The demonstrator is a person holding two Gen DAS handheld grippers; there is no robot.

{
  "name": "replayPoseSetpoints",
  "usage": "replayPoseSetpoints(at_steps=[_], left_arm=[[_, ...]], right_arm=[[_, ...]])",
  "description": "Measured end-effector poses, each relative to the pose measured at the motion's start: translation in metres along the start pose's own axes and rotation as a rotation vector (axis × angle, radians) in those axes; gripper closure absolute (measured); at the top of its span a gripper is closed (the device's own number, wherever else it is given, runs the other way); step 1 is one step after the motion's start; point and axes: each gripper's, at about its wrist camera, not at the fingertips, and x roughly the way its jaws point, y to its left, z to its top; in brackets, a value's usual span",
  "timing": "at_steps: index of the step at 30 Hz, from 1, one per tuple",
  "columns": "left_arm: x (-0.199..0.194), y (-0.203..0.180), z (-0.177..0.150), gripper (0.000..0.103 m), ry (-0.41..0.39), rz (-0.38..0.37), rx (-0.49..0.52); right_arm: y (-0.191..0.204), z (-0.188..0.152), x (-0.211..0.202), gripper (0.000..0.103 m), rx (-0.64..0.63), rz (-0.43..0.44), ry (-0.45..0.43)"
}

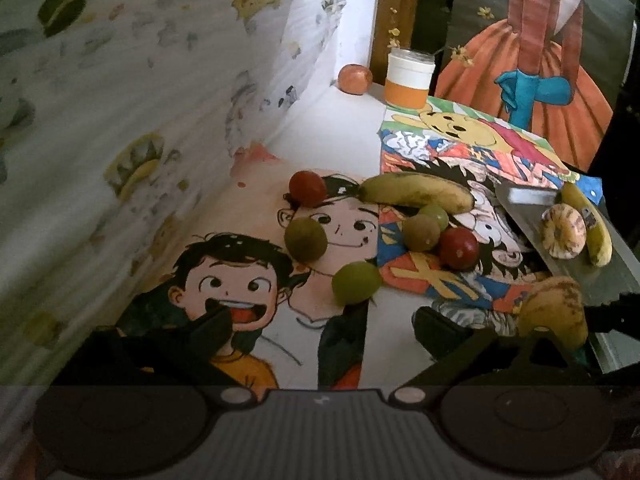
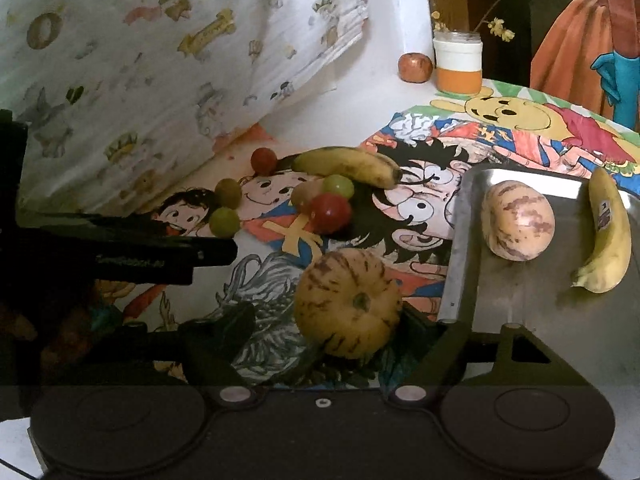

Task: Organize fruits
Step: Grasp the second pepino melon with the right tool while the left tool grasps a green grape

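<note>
Right tool (image 2: 324, 332) angled down, straddling melon (image 2: 347, 303).

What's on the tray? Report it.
One striped melon and one banana lie on the tray; the other fruit is on the table.

A brushed metal tray (image 2: 464, 240) with a dull sheen holds a smooth, striped pale melon (image 2: 518, 220) and a matt yellow banana (image 2: 608, 240) bearing a paper sticker. Glossy red fruits (image 2: 330, 213) and duller green fruits (image 2: 225, 222) lie on flat, matt paper drawings (image 2: 420, 200). Crinkled printed cloth (image 2: 160, 60) hangs behind. A glass jar (image 2: 458, 64) stands beside brown wood (image 1: 396, 16). Both claws look like matt black plastic.
</note>
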Motion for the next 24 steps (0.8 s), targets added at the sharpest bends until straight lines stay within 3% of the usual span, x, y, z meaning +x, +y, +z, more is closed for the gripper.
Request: replayPoseSetpoints(at_steps=[3,10,15,24], left_arm=[[0.003,0.000,0.002,0.011,-0.012,-0.001,-0.011],[0.006,-0.004,0.004,0.022,-0.037,-0.021,-0.001],[0.006,-0.011,0.003,0.037,-0.052,-0.024,0.016],[0.006,-0.022,0.001,0.048,-0.051,-0.008,0.072]], right_arm=[[0.003,-0.003,0.000,0.031,-0.025,-0.031,-0.020],[0.009,-0.005,0.002,0.032,-0.056,-0.065,-0.034],[0.012,-0.006,0.003,0.035,-0.071,-0.083,-0.043],[0.013,-0.008,0.004,0.040,-0.101,-0.104,-0.060]])
